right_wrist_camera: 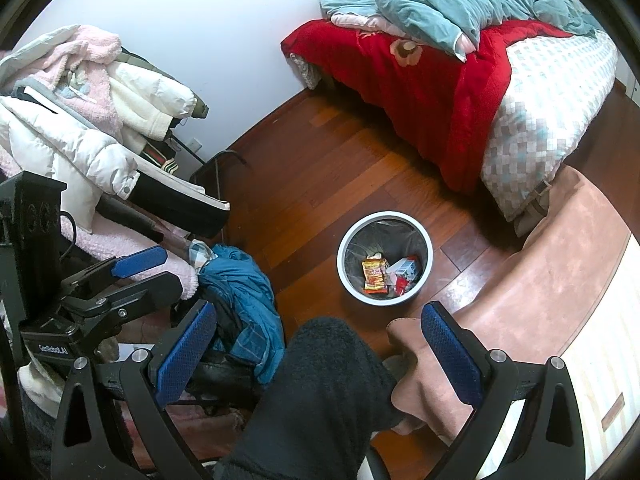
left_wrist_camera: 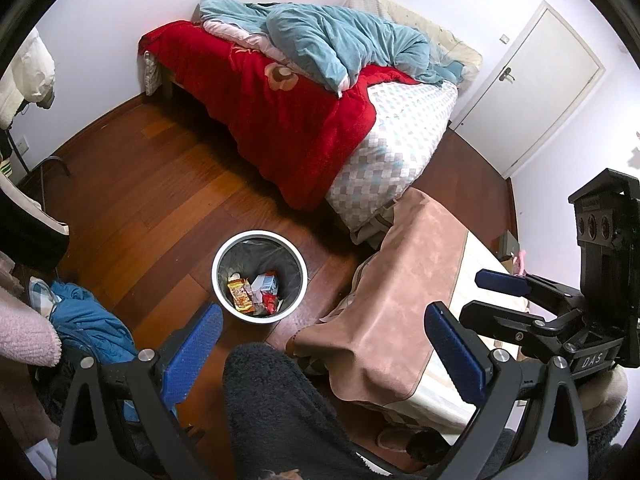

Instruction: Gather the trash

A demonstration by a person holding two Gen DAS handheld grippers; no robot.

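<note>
A white round trash bin [left_wrist_camera: 259, 234] [right_wrist_camera: 385, 215] with a black liner stands on the wooden floor. Inside lie an orange snack wrapper [left_wrist_camera: 240, 297] [right_wrist_camera: 374, 275], a white and red carton [left_wrist_camera: 266, 283] [right_wrist_camera: 406, 269] and other scraps. My left gripper [left_wrist_camera: 324, 313] hovers above and nearer than the bin, open, nothing between its blue pads. My right gripper [right_wrist_camera: 319, 311] is likewise open and empty, the bin just beyond its fingers. Each gripper shows in the other's view, left gripper [right_wrist_camera: 158, 273], right gripper [left_wrist_camera: 486, 297]. A person's dark fleece leg [left_wrist_camera: 280, 400] [right_wrist_camera: 320, 384] fills the bottom.
A bed with a red blanket [left_wrist_camera: 280, 120] [right_wrist_camera: 424, 92] and teal duvet stands beyond the bin. A low surface under a pinkish-brown cloth [left_wrist_camera: 400, 280] [right_wrist_camera: 540, 264] lies right. Piled coats [right_wrist_camera: 80, 120] and a blue garment [left_wrist_camera: 88, 320] [right_wrist_camera: 244, 292] crowd the left. A white door [left_wrist_camera: 532, 88] is closed.
</note>
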